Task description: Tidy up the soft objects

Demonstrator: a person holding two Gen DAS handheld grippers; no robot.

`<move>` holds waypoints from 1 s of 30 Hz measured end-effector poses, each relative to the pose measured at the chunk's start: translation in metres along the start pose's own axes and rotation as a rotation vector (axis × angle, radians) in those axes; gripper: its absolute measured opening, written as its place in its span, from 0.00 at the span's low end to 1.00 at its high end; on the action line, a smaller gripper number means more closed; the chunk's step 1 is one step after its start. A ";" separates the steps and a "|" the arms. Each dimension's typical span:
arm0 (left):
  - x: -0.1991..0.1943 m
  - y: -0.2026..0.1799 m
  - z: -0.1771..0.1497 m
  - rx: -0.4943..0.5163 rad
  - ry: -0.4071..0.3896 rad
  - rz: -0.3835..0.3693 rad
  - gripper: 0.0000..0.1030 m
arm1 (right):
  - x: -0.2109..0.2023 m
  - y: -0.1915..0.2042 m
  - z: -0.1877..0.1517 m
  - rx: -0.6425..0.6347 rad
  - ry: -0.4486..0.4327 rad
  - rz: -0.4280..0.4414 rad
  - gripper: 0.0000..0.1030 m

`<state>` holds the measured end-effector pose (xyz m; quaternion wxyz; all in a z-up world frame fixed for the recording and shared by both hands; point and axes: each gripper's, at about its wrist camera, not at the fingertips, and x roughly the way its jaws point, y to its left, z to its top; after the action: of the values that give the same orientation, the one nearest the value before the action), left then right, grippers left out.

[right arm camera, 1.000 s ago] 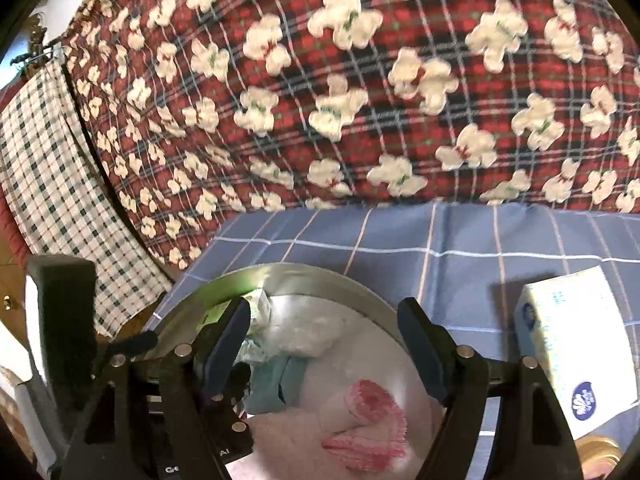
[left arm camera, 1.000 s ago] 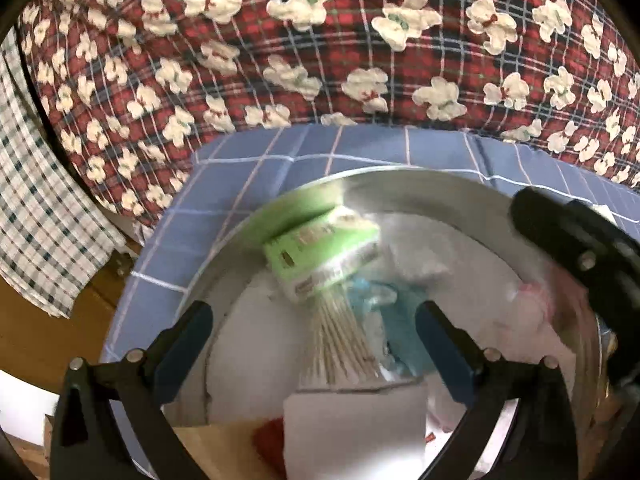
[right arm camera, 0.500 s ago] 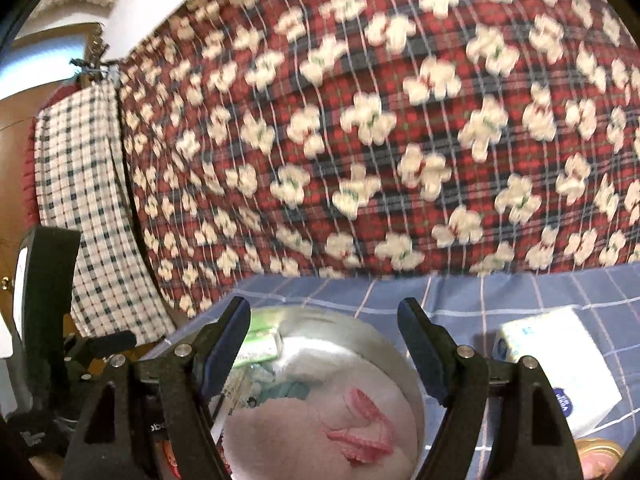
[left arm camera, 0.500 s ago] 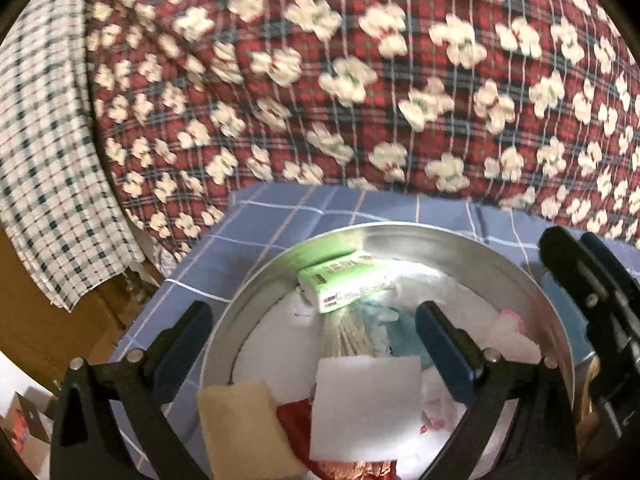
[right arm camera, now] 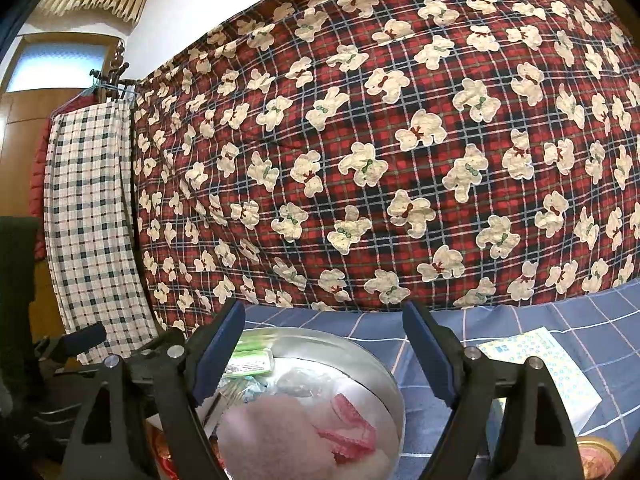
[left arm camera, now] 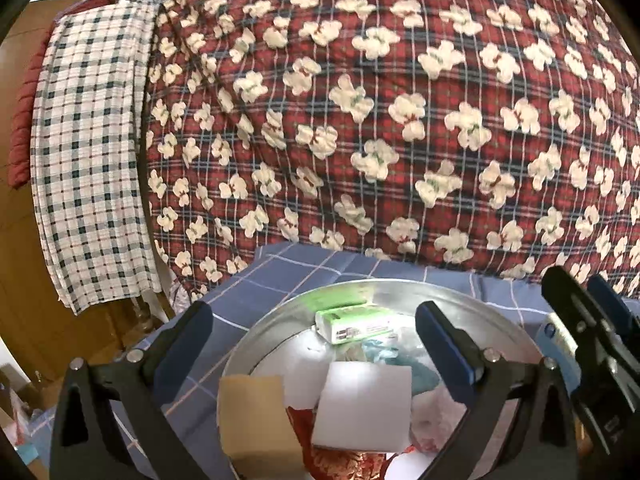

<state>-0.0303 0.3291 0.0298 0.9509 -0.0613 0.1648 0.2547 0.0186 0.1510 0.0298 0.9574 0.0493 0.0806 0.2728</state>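
A steel basin [left arm camera: 460,296] is set on blue checked bedding [right arm camera: 520,320]; a bear-print quilt [left arm camera: 400,120] is heaped at twelve o'clock. Left tongs [left arm camera: 316,344] are held apart, empty; right tongs [right arm camera: 324,352] are opening, empty.

Basin [left arm camera: 500,320] sat on the bed sheet [left arm camera: 280,280], quilt [left arm camera: 400,120] banked up behind it. Inside: tissue pack [left arm camera: 354,324] at the far side, foam block [left arm camera: 364,404] and sponge [left arm camera: 256,420] nearer, towel [right arm camera: 280,432] at right. Tissue box [right arm camera: 552,372] lay right of the basin; checked cloth [left arm camera: 88,152] hung far left.
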 end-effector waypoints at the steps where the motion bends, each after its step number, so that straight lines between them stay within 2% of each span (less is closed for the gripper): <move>1: -0.004 0.001 -0.002 -0.002 -0.021 0.006 1.00 | -0.001 0.000 -0.001 0.001 -0.001 0.002 0.81; 12: -0.017 0.000 -0.020 -0.016 -0.054 0.017 1.00 | -0.020 -0.003 -0.006 -0.017 -0.020 -0.020 0.81; 16: -0.022 -0.002 -0.027 -0.017 -0.067 0.020 1.00 | -0.028 -0.003 -0.008 -0.029 -0.039 -0.030 0.85; 24: -0.034 -0.004 -0.033 -0.024 -0.089 0.033 1.00 | -0.049 -0.007 -0.008 -0.031 -0.131 -0.051 0.86; 27: -0.037 -0.004 -0.035 -0.027 -0.085 0.031 1.00 | -0.060 -0.010 -0.008 -0.014 -0.177 -0.057 0.90; 30: -0.041 -0.008 -0.036 -0.020 -0.088 0.022 1.00 | -0.069 -0.008 -0.008 -0.035 -0.184 -0.059 0.90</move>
<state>-0.0699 0.2965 0.0105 0.9538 -0.0576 0.1210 0.2690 -0.0365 0.1085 0.0295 0.9692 0.0551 -0.0109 0.2400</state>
